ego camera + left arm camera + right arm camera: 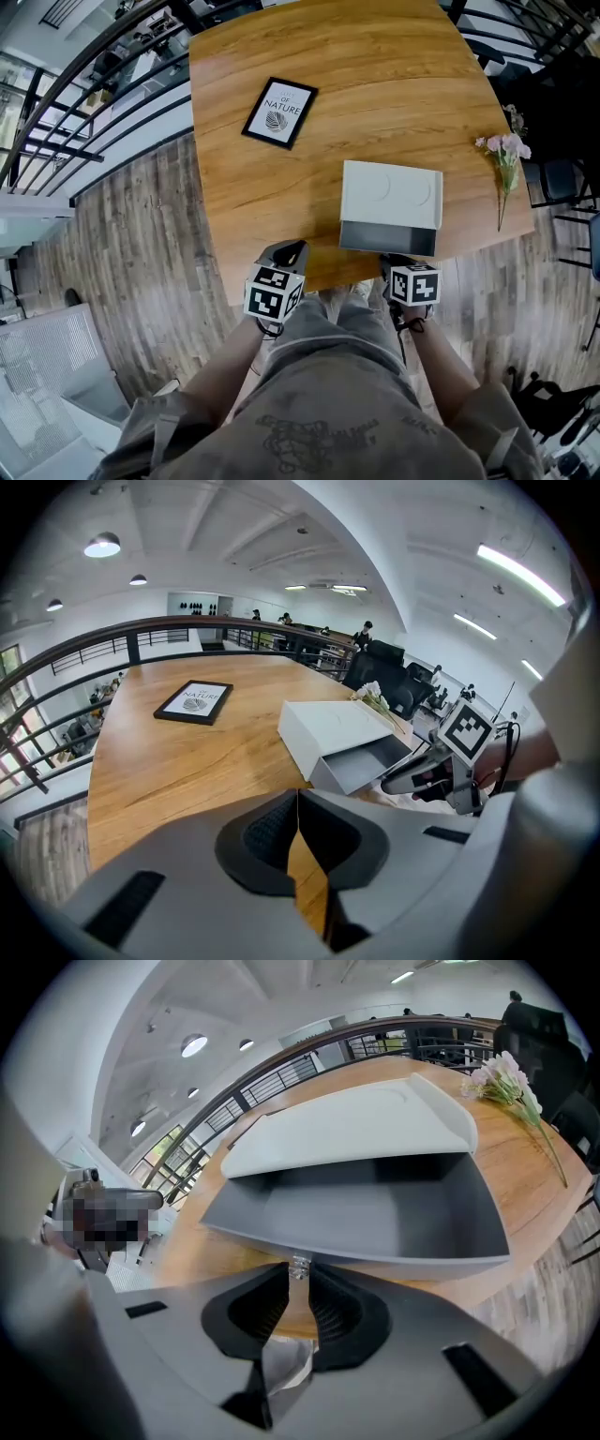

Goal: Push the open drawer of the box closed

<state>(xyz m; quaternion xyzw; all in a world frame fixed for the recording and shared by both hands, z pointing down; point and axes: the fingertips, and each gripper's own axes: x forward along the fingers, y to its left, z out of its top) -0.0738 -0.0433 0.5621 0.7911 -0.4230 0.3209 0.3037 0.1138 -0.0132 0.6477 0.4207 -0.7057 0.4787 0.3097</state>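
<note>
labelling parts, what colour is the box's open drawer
The drawer is grey; right gripper view shows it best.

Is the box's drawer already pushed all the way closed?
No, the grey drawer sticks well out of the white box.

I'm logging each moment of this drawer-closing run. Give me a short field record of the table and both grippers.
table: wooden, holds box, framed picture, flowers
box: white, drawer pulled out toward the person
drawer: grey, nothing inside
right gripper: jaws pinching the knob on the drawer front
left gripper: jaws together, nothing between them, above the table's near edge
task: drawer not yet closed
</note>
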